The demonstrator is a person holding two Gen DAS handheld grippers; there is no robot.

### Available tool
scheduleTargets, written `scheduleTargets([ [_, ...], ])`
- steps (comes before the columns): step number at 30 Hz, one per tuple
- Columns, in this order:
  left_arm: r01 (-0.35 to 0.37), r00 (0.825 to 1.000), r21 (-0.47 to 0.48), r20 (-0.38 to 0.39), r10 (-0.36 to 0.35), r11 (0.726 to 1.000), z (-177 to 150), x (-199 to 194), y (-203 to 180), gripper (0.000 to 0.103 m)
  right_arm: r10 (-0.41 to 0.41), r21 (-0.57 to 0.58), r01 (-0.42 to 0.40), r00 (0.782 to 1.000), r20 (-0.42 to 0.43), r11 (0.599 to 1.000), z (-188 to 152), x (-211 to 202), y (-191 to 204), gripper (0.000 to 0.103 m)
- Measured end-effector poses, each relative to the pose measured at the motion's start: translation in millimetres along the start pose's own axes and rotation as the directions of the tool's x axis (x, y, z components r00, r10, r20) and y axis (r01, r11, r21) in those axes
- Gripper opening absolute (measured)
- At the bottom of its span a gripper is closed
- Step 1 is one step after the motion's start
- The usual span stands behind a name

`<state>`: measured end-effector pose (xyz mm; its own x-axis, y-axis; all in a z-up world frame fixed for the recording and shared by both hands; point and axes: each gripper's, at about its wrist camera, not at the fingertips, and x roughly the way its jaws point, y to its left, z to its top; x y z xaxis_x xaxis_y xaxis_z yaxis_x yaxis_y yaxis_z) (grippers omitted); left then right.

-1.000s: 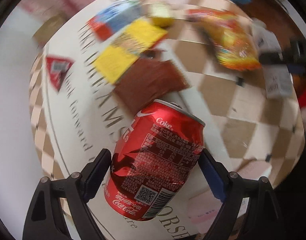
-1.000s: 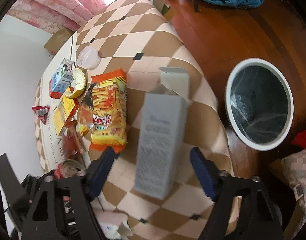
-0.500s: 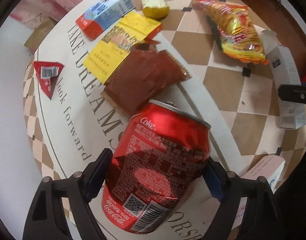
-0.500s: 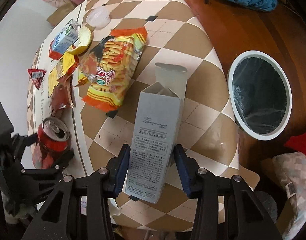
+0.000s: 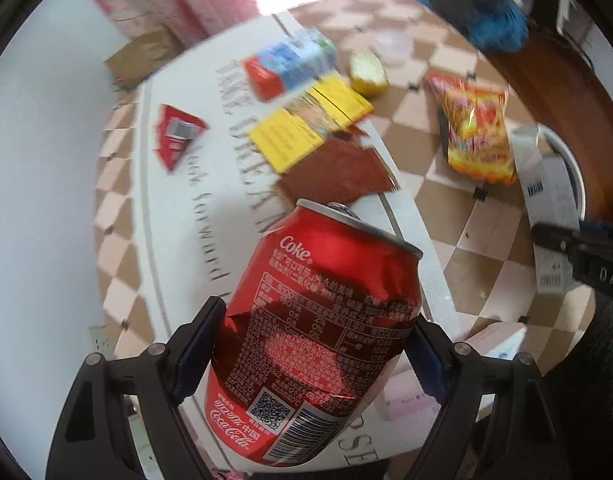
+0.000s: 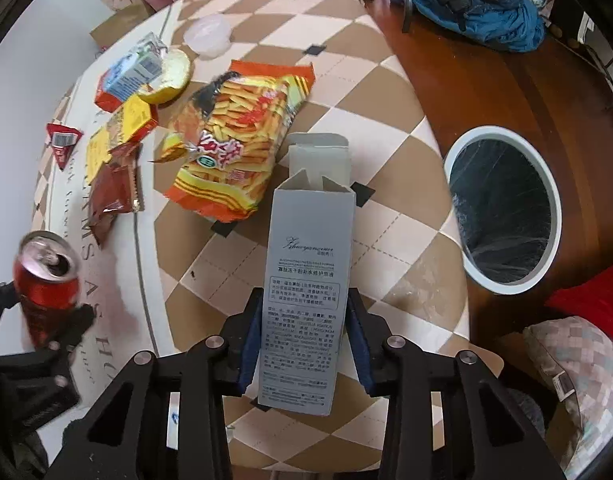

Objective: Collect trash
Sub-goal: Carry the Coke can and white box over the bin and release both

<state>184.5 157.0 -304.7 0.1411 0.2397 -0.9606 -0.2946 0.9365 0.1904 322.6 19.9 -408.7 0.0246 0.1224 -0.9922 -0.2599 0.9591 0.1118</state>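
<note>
the checked table fills most of both views, strewn with litter, and off its right edge on the wooden floor stands the white-rimmed bin with a dark liner, its mouth open upward. of the two held pieces, the grey carton is the longer: the right gripper is clamped on its lower half, the long axis running straight out along the fingers, the open flap end away from the hand. the bin lies to the right of and a little ahead of this gripper, near, with only the table's edge between, so the right hand looks the nearer of the two and a swing to the right would likely bring the carton over the mouth. the left gripper is closed on a dented red coke can, pads on both flanks, the can's axis tilted with its opened top leaning away; it sits at the table's far left side, well apart from the bin. smaller litter lies loose on the table: the fries bag, yellow packet, brown wrapper, juice box and a red triangular scrap.
</note>
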Motion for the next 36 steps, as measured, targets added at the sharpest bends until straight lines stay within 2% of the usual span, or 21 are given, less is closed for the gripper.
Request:
scheduleTargets([
  [3,-0.018,0.998,-0.052,0.059,0.021,0.998,-8.5,-25.4,2.8,0.083,0.052,-0.004,-0.052,0.997,0.048,0.999,-9.2,-17.7,-1.9,0.040],
  [4,-0.019,0.997,-0.068,0.079,0.024,0.997,-16.5,-27.5,-6.5,0.083,0.065,-0.011,-0.065,0.996,0.066,0.998,-11.8,-25.3,-1.9,0.039],
  [7,-0.004,0.990,-0.104,0.139,0.018,0.995,-28.5,-47.3,-18.1,0.083,0.096,-0.046,-0.092,0.988,0.117,0.995,-18.7,-52.2,0.1,0.039],
  [10,0.036,0.979,-0.121,0.202,-0.011,0.992,-27.0,-79.7,-30.7,0.083,0.143,-0.043,-0.138,0.976,0.166,0.990,-25.9,-84.5,-14.6,0.039],
  [16,0.132,0.942,-0.072,0.320,-0.102,0.989,0.8,-133.7,-78.0,0.083,0.191,-0.007,-0.197,0.944,0.269,0.980,-26.0,-150.4,-63.2,0.039],
  [20,0.204,0.919,-0.011,0.346,-0.188,0.979,31.8,-151.2,-123.3,0.083,0.185,0.035,-0.210,0.920,0.346,0.977,-26.0,-194.9,-114.7,0.039],
  [24,0.313,0.902,0.026,0.305,-0.305,0.950,74.6,-137.3,-177.2,0.083,0.150,0.096,-0.200,0.912,0.381,0.975,-24.1,-217.1,-174.9,0.039],
  [27,0.430,0.880,0.010,0.220,-0.421,0.903,107.6,-107.5,-214.1,0.083,0.110,0.150,-0.176,0.922,0.371,0.973,-18.5,-211.6,-219.9,0.039],
  [29,0.507,0.855,-0.034,0.149,-0.497,0.862,128.5,-76.7,-236.8,0.083,0.086,0.183,-0.157,0.934,0.346,0.971,-11.6,-197.0,-247.6,0.039],
  [31,0.569,0.823,-0.109,0.079,-0.563,0.815,146.0,-43.4,-255.3,0.083,0.070,0.214,-0.143,0.946,0.316,0.966,-3.7,-177.8,-274.2,0.039],
  [33,0.599,0.794,-0.184,0.013,-0.608,0.779,161.3,-9.6,-271.6,0.084,0.067,0.252,-0.136,0.962,0.265,0.958,5.2,-150.4,-299.3,0.039],
  [36,0.590,0.783,-0.233,-0.066,-0.618,0.773,178.5,30.0,-293.7,0.084,0.076,0.293,-0.133,0.977,0.198,0.947,14.2,-111.2,-326.9,0.039],
])
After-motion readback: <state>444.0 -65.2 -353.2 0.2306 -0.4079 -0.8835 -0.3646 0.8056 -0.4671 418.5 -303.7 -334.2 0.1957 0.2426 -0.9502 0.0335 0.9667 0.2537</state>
